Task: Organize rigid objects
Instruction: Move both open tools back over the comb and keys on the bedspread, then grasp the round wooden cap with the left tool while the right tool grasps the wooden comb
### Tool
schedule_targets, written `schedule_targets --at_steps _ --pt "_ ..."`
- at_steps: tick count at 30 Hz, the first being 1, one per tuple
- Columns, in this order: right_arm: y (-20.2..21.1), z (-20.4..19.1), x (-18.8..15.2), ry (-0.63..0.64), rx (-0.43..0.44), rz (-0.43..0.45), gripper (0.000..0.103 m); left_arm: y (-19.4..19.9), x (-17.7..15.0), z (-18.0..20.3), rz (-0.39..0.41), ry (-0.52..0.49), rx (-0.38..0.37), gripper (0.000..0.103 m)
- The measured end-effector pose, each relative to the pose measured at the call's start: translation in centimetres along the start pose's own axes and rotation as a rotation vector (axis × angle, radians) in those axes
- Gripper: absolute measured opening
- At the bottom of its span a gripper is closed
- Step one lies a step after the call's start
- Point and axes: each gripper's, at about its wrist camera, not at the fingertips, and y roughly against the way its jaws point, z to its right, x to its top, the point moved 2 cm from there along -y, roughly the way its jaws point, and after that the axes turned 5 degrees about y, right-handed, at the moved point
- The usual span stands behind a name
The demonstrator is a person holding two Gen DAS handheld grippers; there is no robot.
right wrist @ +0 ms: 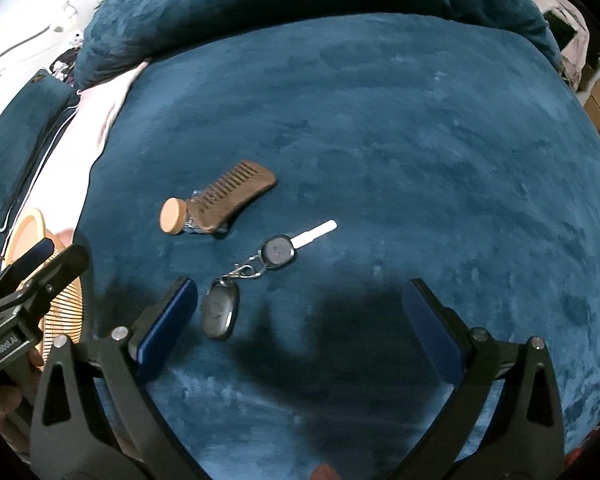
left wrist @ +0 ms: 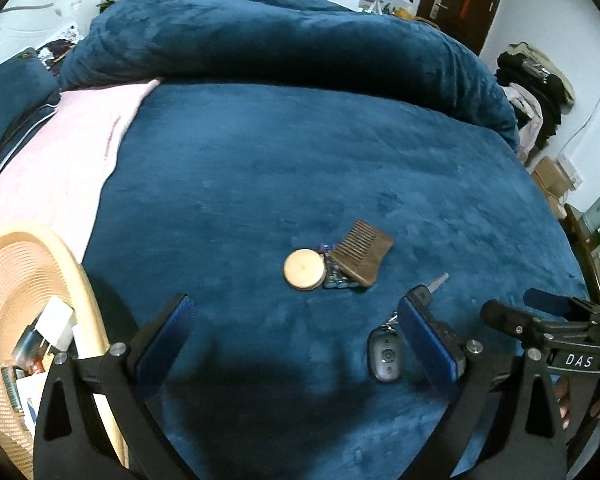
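Observation:
A brown wooden comb (left wrist: 362, 251) (right wrist: 236, 194) lies on the blue bedspread, leaning on a small jar with a round wooden lid (left wrist: 305, 269) (right wrist: 175, 216). A key bunch lies nearer: a grey oval fob (left wrist: 385, 355) (right wrist: 220, 311) linked by a ring to a black-headed key (right wrist: 278, 252) with a silver blade. My left gripper (left wrist: 296, 312) hovers open above the bedspread, its right finger over the key. My right gripper (right wrist: 298, 294) is open too, the fob just inside its left finger (right wrist: 168, 320). Neither holds anything.
A tan woven basket (left wrist: 20, 264) (right wrist: 60, 292) at the left bed edge holds a white charger and several small items. A rolled blue duvet (left wrist: 280, 36) lies across the far side, a pink sheet (left wrist: 60, 160) at the left. Clothes and cardboard boxes (left wrist: 552, 176) stand beyond the right edge.

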Motion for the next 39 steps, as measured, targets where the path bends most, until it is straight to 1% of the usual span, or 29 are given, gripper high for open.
schedule_targets --at_steps 5,10,15,18,23,27,29,30,32,36,37,39 --pt "-0.5 0.8 0.0 -0.017 -0.003 -0.008 0.103 -1.0 0.1 0.7 -0.016 -0.010 -0.015 0.101" --pt "-1.1 1.3 0.0 -0.039 0.010 -0.016 0.103 -2.2 0.5 0.3 -0.042 0.038 -0.040 0.101" --pt "-2.4 1.4 -0.3 -0.058 0.024 -0.035 0.103 -3.7 0.9 0.2 -0.057 0.037 -0.016 0.101" --pt "-3.3 1.4 -0.4 -0.067 0.037 -0.052 0.103 -5.0 1.1 -0.3 -0.077 0.056 -0.015 0.101" --pt "-4.1 0.9 -0.5 -0.053 0.050 -0.061 0.103 -7.7 0.8 -0.4 -0.136 0.050 -0.002 0.101" --pt "-4.6 0.9 -1.2 -0.057 0.073 -0.072 0.102 -9.9 0.4 0.0 -0.179 -0.002 0.056 0.100" --pt "-4.8 1.1 -1.5 -0.059 0.081 -0.079 0.102 -10.8 0.4 -0.3 -0.195 0.007 0.066 0.099" --pt "-4.9 1.1 -1.6 -0.060 0.081 -0.081 0.102 -11.2 0.4 -0.5 -0.198 0.017 0.062 0.096" --pt "-4.8 1.3 -1.8 -0.061 0.079 -0.080 0.102 -11.8 0.7 -0.8 -0.199 0.044 0.052 0.087" --pt "-4.9 1.5 -2.0 -0.062 0.081 -0.081 0.102 -12.4 1.2 -0.9 -0.198 0.086 0.023 0.084" --pt "-4.9 1.6 -2.1 -0.064 0.081 -0.083 0.102 -12.7 1.3 -0.9 -0.204 0.088 0.009 0.081" --pt "-5.0 1.9 -2.2 -0.065 0.081 -0.085 0.102 -13.1 1.4 -0.8 -0.209 0.103 -0.029 0.070"
